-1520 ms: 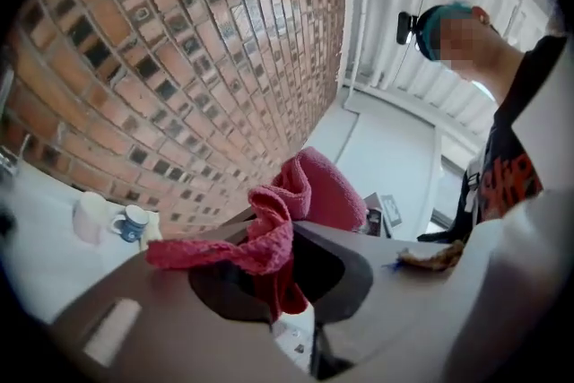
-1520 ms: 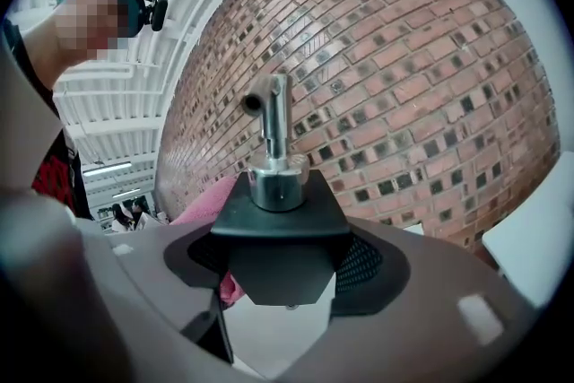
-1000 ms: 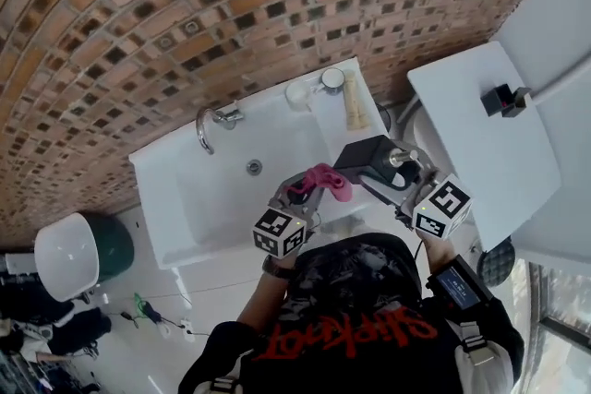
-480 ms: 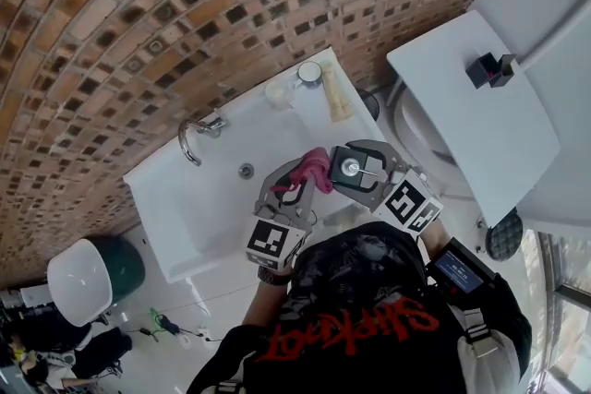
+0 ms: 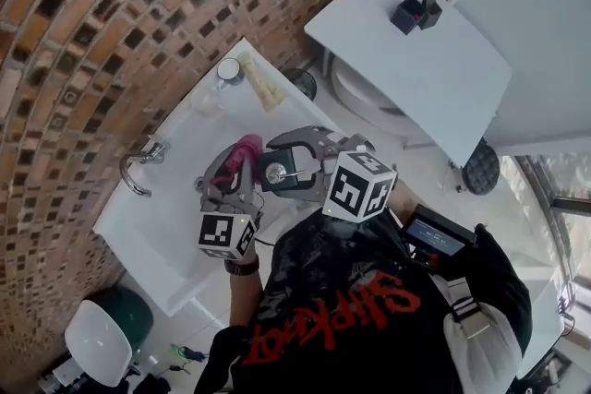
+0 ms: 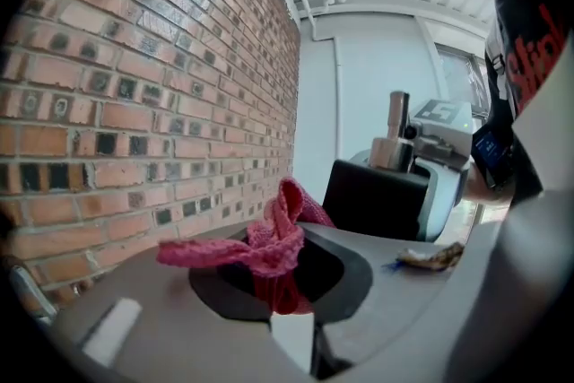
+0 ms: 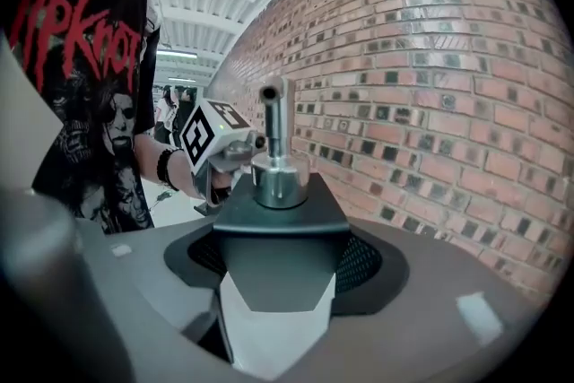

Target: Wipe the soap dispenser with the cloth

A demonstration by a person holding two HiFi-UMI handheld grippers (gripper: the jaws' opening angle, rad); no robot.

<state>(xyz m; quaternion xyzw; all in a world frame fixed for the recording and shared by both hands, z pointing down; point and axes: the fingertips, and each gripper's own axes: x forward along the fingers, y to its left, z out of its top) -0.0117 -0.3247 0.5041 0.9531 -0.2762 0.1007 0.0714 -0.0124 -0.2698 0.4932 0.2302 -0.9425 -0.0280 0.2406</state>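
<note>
Your right gripper (image 7: pixel 278 296) is closed on the black soap dispenser (image 7: pixel 280 224), pump (image 7: pixel 274 143) on top; its contents cannot be seen. Your left gripper (image 6: pixel 289 296) is clamped on the pink cloth (image 6: pixel 273 242), just beside the right gripper.

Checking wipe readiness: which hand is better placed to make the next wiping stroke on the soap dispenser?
Left. The left gripper is shut on the pink cloth, close beside the dispenser; the right gripper is occupied holding the dispenser.
</note>
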